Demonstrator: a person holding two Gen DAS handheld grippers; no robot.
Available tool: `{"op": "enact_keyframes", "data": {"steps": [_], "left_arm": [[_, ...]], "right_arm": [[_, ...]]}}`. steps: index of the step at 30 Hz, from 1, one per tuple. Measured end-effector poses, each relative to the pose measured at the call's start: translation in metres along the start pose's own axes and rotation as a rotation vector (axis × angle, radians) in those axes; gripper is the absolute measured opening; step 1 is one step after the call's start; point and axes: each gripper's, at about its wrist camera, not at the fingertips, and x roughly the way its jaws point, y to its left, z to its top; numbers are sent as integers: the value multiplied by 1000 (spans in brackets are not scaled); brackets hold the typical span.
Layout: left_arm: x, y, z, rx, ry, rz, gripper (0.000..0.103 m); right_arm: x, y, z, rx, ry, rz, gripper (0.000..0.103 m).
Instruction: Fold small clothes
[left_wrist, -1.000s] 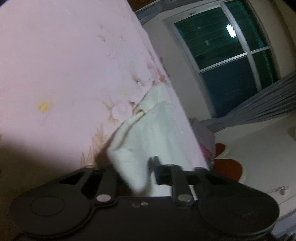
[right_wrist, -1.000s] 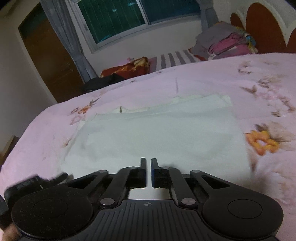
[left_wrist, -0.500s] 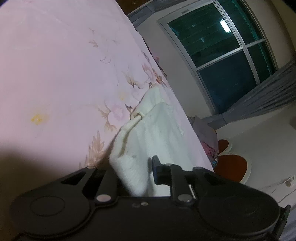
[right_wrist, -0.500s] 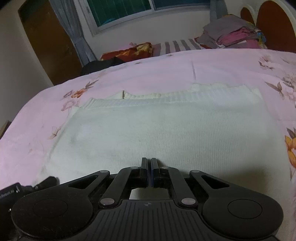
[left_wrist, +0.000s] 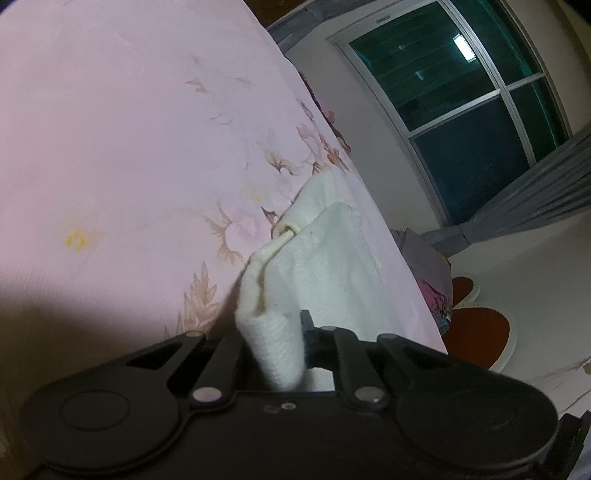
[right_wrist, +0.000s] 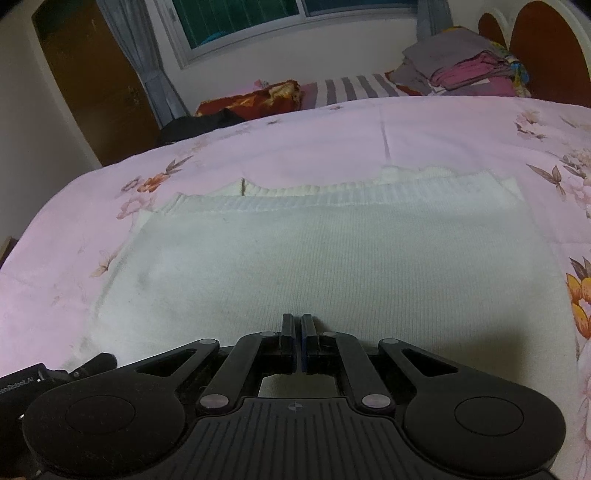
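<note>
Left wrist view: the left gripper (left_wrist: 275, 334) is pinching a corner of the white sweater (left_wrist: 325, 266), which is lying on the pink bedspread (left_wrist: 110, 147). The right gripper (right_wrist: 296, 328) is resting closed on the sweater's near edge.

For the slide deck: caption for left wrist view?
Left gripper pinching white knit garment corner above pink floral bedsheet.

A pink floral bedsheet (right_wrist: 332, 136) was spread over the bed. A dark window (left_wrist: 461, 99) with grey curtains (right_wrist: 147, 66) was set in the white wall, and a brown wooden wardrobe (right_wrist: 85, 77) was seen beside it.
</note>
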Motion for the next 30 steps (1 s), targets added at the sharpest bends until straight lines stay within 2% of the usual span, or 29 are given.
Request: {"op": "enact_keyframes", "data": {"steps": [9, 16, 18, 21, 25, 30], "left_arm": [[1, -7, 2, 13, 10, 20, 11], [-4, -21, 6, 95, -8, 51, 7], [-9, -36, 6, 180, -22, 62, 7], [-14, -73, 1, 363, -31, 59, 7], [-15, -125, -16, 563, -32, 33, 6], [-7, -184, -59, 783, 35, -38, 6]], "right_arm": [[1, -6, -1, 3, -6, 17, 3], [1, -13, -2, 18, -7, 44, 0], [1, -15, -1, 16, 0, 53, 0], [2, -21, 1, 24, 6, 78, 0], [-2, -34, 4, 72, 8, 132, 0], [-45, -93, 6, 227, -115, 142, 0]]}}
